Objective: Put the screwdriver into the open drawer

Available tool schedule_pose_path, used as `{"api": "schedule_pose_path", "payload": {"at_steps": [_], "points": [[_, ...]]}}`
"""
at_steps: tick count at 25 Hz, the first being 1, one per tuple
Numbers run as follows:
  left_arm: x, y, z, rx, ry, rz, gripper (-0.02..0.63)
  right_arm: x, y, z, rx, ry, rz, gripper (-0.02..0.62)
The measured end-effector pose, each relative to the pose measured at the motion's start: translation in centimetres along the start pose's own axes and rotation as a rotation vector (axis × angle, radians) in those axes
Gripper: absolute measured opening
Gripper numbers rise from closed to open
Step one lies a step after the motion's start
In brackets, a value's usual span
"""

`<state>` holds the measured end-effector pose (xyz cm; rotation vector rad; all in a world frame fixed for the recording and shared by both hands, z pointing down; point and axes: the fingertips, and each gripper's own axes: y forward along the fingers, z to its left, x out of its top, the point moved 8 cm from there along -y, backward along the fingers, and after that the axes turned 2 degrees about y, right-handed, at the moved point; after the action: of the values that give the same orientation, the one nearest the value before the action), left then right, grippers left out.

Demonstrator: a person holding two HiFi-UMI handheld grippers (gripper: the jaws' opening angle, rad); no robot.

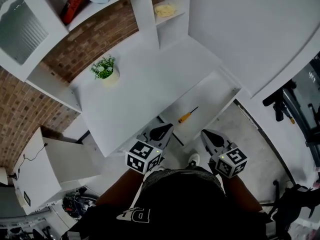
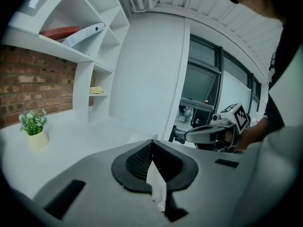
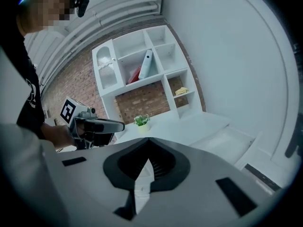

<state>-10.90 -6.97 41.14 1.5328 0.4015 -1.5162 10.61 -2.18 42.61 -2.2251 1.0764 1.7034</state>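
Observation:
A screwdriver (image 1: 186, 116) with a yellow handle lies inside the open white drawer (image 1: 215, 95) under the desk. My left gripper (image 1: 162, 132) hovers just in front of the drawer's near left corner, shut with nothing in it. My right gripper (image 1: 210, 137) hangs to the right of it, in front of the drawer, also shut and empty. In the left gripper view the jaws (image 2: 152, 148) meet with nothing between them, and the right gripper (image 2: 208, 134) shows off to the right. In the right gripper view the jaws (image 3: 149, 148) are likewise together, with the left gripper (image 3: 97, 125) at left.
A small potted plant (image 1: 105, 71) stands on the white desk top (image 1: 145, 84) near the brick wall. Shelves above hold a red book (image 1: 75, 1) and a yellow cloth (image 1: 165, 10). A white cabinet (image 1: 47, 164) stands at left; black gear (image 1: 280, 104) sits on the floor at right.

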Motion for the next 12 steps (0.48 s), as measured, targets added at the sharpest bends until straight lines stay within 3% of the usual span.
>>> {"api": "schedule_pose_path", "payload": {"at_steps": [12], "points": [[-3.9, -4.8, -1.2, -0.071, 0.012, 0.034, 0.018, -3.5, -1.3, 6.1, -0.080, 0.012, 0.012, 0.003]]}}
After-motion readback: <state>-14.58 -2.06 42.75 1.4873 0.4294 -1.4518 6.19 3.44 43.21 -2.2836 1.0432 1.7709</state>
